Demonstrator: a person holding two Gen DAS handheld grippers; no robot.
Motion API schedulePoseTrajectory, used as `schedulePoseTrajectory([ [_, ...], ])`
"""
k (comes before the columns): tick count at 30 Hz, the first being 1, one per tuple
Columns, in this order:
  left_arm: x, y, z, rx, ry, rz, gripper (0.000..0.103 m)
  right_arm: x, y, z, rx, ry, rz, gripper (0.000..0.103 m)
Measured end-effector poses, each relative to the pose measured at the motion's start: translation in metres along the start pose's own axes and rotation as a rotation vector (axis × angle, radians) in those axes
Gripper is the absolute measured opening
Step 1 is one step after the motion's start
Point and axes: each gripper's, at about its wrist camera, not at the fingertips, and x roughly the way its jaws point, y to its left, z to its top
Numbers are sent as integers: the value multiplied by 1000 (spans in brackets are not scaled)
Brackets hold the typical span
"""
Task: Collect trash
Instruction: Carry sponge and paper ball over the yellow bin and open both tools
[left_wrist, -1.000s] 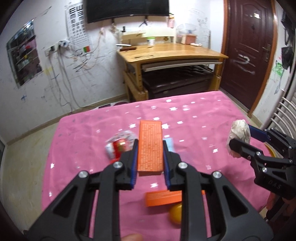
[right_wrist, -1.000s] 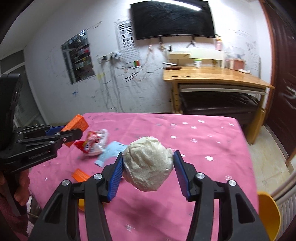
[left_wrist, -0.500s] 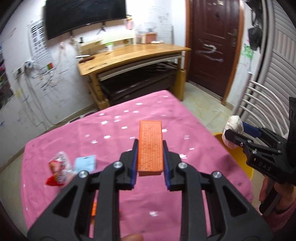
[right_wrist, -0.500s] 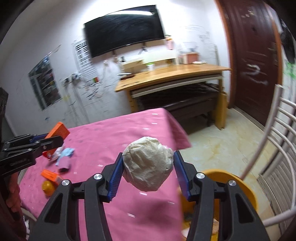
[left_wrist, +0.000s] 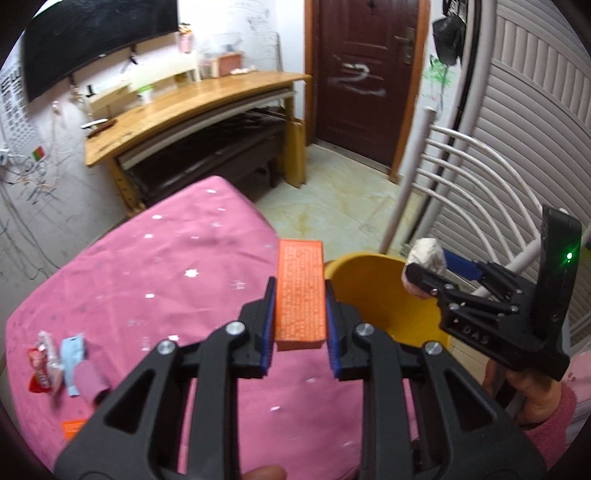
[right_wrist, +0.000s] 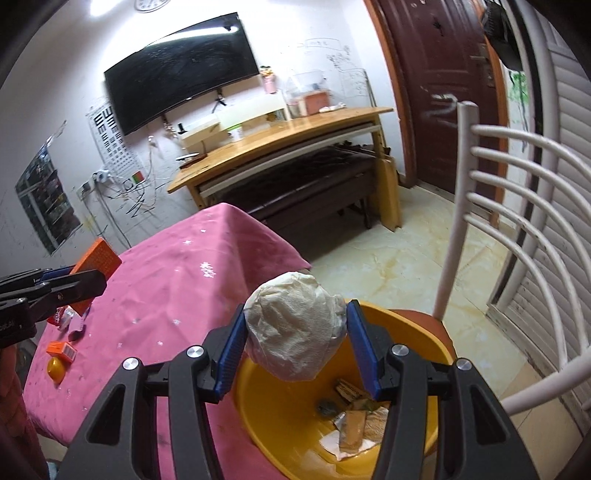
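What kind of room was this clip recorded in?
Probably a lived-in home room, not a lab: a wooden desk under a wall-mounted TV, a table with a pink cloth, and a dark red door.

A paper wad (right_wrist: 295, 328) sat between the right tongs (right_wrist: 295, 347) above a basin (right_wrist: 424, 334) holding scraps (right_wrist: 354, 417); the counter (right_wrist: 177, 291) lay left, a chair (right_wrist: 491, 206) right.

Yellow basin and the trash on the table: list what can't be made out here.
- Yellow basin: right wrist view, the paper ball in the right tongs covers part of its contents; the scraps are unidentifiable.
- Orange box: left wrist view, print too small to read.
- Wrappers at the table's left edge: blurred.
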Motion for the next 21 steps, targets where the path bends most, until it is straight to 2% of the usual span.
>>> schedulePoseTrajectory([
  [6,27,-30,6,29,69,-72,22,8,-19,-9,27,32,-8,48],
  [17,63,-73,9,77,135,-102,22,18,-49,-21,80,94,-18,48],
  [21,71,-78,11,70,152,-118,22,21,-53,-24,81,118,-21,50],
])
